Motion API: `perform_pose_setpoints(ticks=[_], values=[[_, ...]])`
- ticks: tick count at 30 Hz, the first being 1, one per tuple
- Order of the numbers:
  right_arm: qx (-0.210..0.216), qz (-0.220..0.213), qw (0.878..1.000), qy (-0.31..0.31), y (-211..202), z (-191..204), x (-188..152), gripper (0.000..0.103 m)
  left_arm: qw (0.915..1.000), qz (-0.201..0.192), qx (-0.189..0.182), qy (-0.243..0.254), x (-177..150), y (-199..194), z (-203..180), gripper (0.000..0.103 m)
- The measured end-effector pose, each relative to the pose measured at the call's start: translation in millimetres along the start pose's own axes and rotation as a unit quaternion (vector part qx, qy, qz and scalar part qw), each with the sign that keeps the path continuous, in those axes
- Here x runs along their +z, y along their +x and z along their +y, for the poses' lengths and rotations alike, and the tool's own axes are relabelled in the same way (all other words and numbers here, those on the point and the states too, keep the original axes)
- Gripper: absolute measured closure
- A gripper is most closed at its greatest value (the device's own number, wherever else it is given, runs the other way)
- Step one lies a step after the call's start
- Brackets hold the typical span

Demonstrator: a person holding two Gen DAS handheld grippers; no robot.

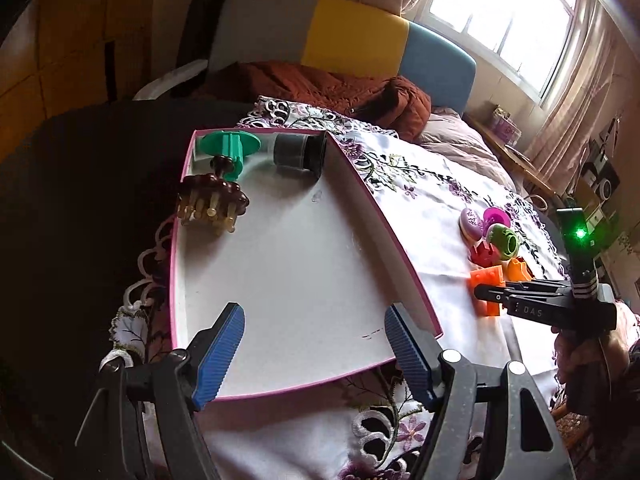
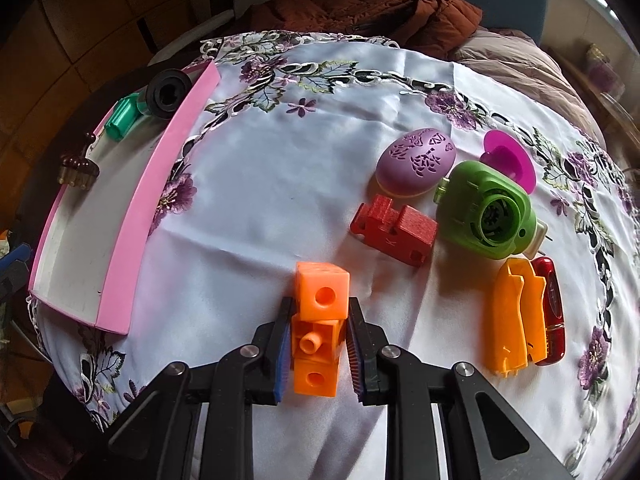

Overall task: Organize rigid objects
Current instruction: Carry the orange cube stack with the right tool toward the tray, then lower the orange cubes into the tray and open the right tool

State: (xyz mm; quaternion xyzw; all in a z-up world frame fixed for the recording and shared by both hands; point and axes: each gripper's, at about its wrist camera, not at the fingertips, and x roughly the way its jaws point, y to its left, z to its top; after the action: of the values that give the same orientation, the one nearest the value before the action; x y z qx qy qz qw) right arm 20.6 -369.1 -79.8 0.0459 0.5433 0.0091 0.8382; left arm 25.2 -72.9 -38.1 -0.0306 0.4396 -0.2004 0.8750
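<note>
Orange plastic sits between the right tongs (image 2: 318, 344): they are closed on the orange block piece (image 2: 319, 328), which still rests on the embroidered cloth (image 2: 260, 216) of the worktop. The left tongs (image 1: 314, 354) stand wide open and empty over the near edge of the pink-rimmed tray (image 1: 280, 280). Only three things lie in this tray, at its 12 o'clock end: a brown massage brush (image 1: 212, 200), a teal spool (image 1: 230, 146) and a black cylinder (image 1: 298, 154). Still outside, at about 3 o'clock from the tray, wait the purple egg (image 2: 416, 160), red block (image 2: 394, 230), green gadget (image 2: 490, 210), magenta disc (image 2: 510, 156), orange clip (image 2: 516, 320) and dark red case (image 2: 554, 312). I judge the work well under half done.
</note>
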Motion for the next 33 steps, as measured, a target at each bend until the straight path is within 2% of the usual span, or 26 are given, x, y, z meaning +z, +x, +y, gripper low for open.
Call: perform_pose_setpoints(ticks=[10, 14, 24, 33], values=[[-0.015, -0.001, 1.0, 0.007, -1.3, 1.5, -2.4, 0.079, 0.9996, -0.003, 0.008, -0.027, -2.3, -7.0, 18.4, 0.03], [0.008, -0.021, 1.0, 0.019, -15.4, 7.1, -1.0, 0.079, 0.9993, -0.011, 0.005, -0.035, -2.8, -12.0, 25.2, 0.03], [0.096, -0.044, 0.994, -0.024, -28.2, 81.0, 19.9, 0.079, 0.9974, -0.014, 0.016, -0.069, -5.6, -15.8, 47.0, 0.03], [0.116, -0.046, 0.99, -0.065, -16.1, 135.0, 46.1, 0.079, 0.9971, -0.013, 0.021, -0.073, -7.7, -16.6, 53.1, 0.03]])
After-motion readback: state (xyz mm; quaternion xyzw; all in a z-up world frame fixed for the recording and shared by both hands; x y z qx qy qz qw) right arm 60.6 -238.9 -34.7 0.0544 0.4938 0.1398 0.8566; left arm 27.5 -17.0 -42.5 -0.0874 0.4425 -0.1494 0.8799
